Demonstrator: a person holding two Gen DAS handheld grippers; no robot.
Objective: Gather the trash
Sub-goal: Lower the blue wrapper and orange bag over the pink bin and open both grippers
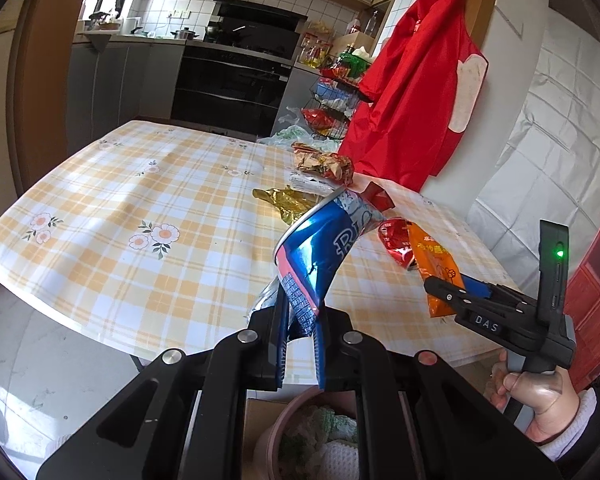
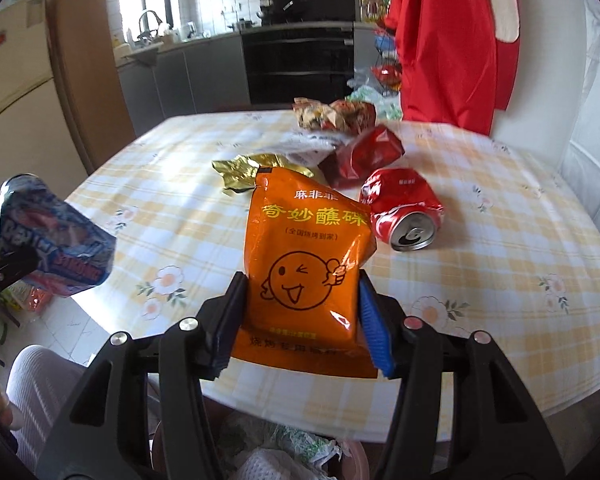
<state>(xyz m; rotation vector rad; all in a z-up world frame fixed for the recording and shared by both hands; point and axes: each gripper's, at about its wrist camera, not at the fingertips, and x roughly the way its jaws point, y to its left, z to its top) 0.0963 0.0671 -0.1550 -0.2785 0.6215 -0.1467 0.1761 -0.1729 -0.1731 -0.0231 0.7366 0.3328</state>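
Observation:
My left gripper [image 1: 300, 320] is shut on a crushed blue drink can [image 1: 320, 240], held up over the table's near edge. The can [image 2: 56, 240] and the left gripper [image 2: 16, 264] also show at the left of the right wrist view. My right gripper [image 2: 302, 304] is shut on an orange snack packet [image 2: 304, 256] with a smiley face, lifted off the table. In the left wrist view the right gripper [image 1: 444, 292] holds that packet [image 1: 436, 276] at the right. A pink trash bin [image 1: 276, 428] with crumpled waste stands below both grippers.
On the yellow checked tablecloth [image 2: 500, 240] lie a crushed red can [image 2: 404, 212], a red wrapper [image 2: 360, 156], a gold wrapper [image 2: 244, 168] and a crumpled snack packet [image 2: 332, 114]. A red apron [image 1: 412, 92] hangs at the back right. A person's hand [image 1: 540, 404] grips the right handle.

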